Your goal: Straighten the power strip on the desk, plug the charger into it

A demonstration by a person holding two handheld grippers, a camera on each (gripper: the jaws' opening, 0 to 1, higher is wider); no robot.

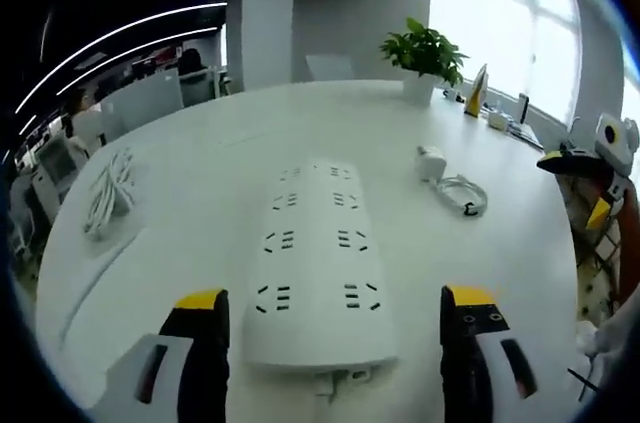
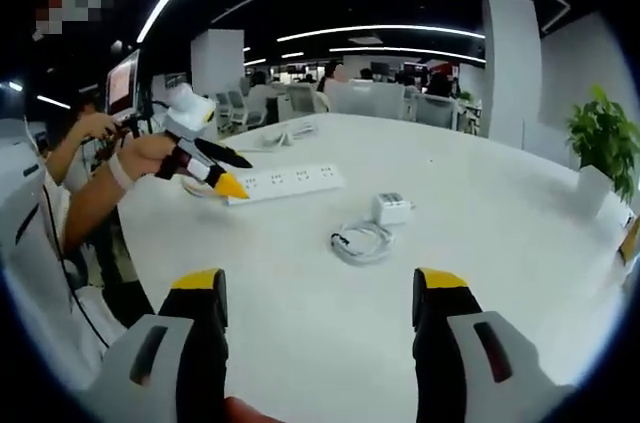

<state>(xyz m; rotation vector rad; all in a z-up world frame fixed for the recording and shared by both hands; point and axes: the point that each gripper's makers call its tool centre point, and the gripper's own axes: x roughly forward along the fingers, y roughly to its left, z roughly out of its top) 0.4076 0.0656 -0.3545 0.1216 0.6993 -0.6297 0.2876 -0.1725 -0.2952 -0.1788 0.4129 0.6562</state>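
On the white desk (image 1: 200,163), power strip (image 1: 318,263) lengthwise between spread left gripper (image 1: 335,328) jaws, charger (image 2: 392,208) and coiled cable (image 2: 362,241) beyond spread right gripper (image 2: 320,318), bare surface around.

Power strip (image 1: 318,263) smooth white plastic; desk (image 1: 200,203) matt white; charger (image 2: 392,208) glossy plastic.

Right gripper (image 2: 318,295) hovers over the white desk (image 2: 480,243), jaws spread wide with nothing between the yellow tips. Ahead lies the white charger (image 2: 392,208), its coiled cable (image 2: 362,241) just in front, touching the desk. Farther back, the white power strip (image 2: 285,182) lies flat, sockets up. At its near end comes the left gripper (image 2: 225,171), held by a person's hand (image 2: 145,155), yellow-tipped jaws at the strip's edge. A potted plant (image 2: 603,148) stands far right.
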